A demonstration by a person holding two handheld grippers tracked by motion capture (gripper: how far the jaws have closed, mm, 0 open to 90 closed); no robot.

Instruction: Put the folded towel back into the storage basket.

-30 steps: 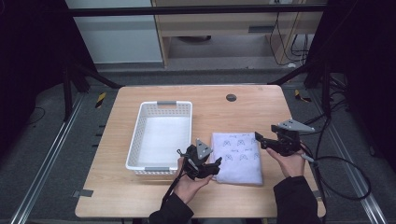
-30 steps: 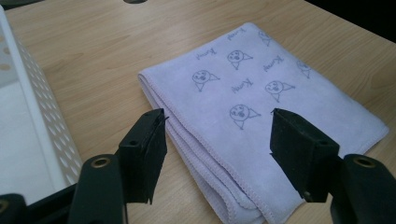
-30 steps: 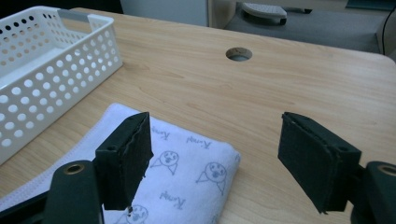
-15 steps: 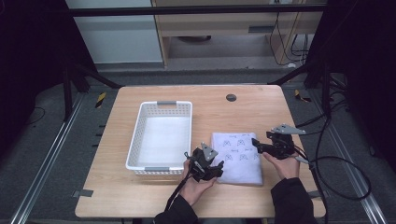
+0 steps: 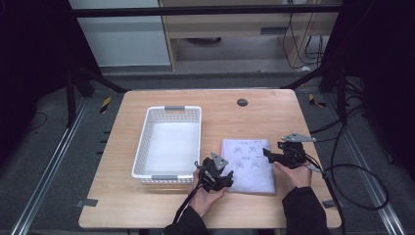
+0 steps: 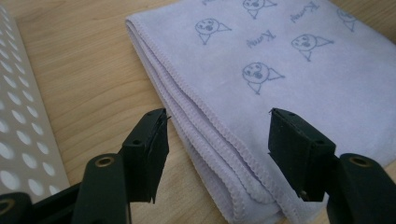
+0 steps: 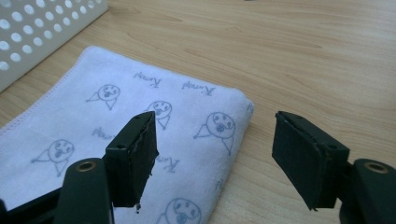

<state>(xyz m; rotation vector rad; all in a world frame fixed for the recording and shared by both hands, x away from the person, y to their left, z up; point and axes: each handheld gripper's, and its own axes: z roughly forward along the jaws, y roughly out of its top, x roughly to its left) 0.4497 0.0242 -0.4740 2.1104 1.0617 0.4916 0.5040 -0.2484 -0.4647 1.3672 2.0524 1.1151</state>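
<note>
Folded pale lilac cloth with small printed cartoon faces [image 5: 248,165] lies flat on the light wooden desk [image 5: 264,115], just right of the white perforated plastic basket [image 5: 169,142] and toward the near edge. The step in hand looks like the approach to a two-handed pick-up of this cloth. Left tongs [image 5: 219,175] sit at the cloth's near-left corner with the jaws spread wide; in the left gripper view the stacked, stitched hems [image 6: 205,135] run between the two jaws, one jaw over bare wood and the other over the fabric, neither pressing it as far as I can tell. Right tongs [image 5: 268,153] hover at the cloth's right side, also wide open; in the right gripper view the cloth's rounded folded corner [image 7: 243,103] lies between the jaws, with the right jaw above bare wood.

Next move, by my judgement, calls for both tongs to drop until the lower jaw slips under all the layers at once, then close firmly on the edges. Catching only the top layer would let the cloth unfold when lifted, so the bite must take in the whole stack
</note>
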